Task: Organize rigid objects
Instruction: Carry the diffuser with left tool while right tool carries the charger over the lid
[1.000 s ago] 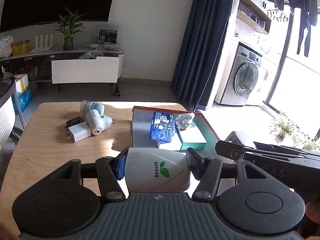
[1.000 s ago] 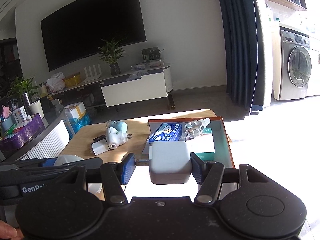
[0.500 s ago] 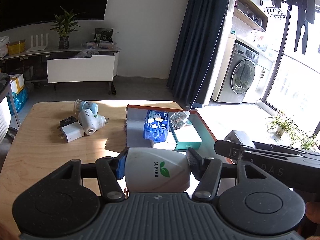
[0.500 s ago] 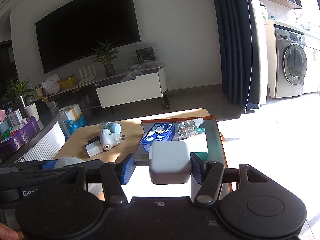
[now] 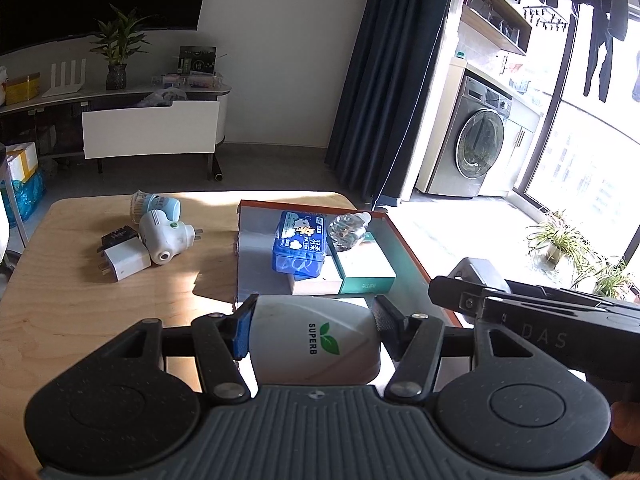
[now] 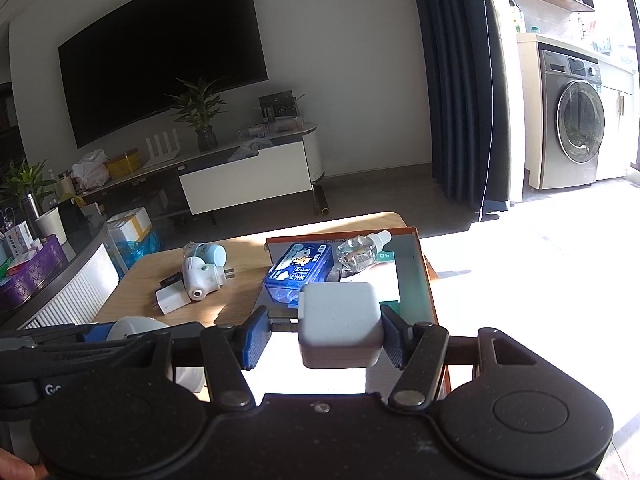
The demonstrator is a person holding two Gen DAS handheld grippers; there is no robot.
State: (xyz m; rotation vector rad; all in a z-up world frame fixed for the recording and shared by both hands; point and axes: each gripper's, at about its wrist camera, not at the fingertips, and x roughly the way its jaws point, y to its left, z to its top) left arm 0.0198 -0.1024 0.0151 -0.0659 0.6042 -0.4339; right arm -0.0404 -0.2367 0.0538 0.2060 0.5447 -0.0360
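My left gripper (image 5: 314, 330) is shut on a white plug-in device marked SUPERB (image 5: 312, 340), held above the near end of the orange-rimmed box (image 5: 404, 240). My right gripper (image 6: 322, 334) is shut on a white charger block (image 6: 340, 324), its prongs against the left pad. In the box lie a blue tin (image 5: 300, 246), a clear small bottle (image 5: 348, 230), a teal-and-white carton (image 5: 364, 266). On the wooden table (image 5: 72, 320) left of the box sit a white plug-in device (image 5: 164, 238), a white charger (image 5: 124, 262), a black adapter (image 5: 116, 236) and a pale blue device (image 5: 160, 206).
The right gripper's body (image 5: 540, 312) crosses the right side of the left wrist view. A TV stand (image 6: 248, 176) with a plant (image 6: 200, 112) lines the far wall. A dark curtain (image 6: 460, 80) and a washing machine (image 6: 576, 120) stand to the right.
Both views have shifted slightly, the table and box sitting a little further left. Both grips are unchanged.
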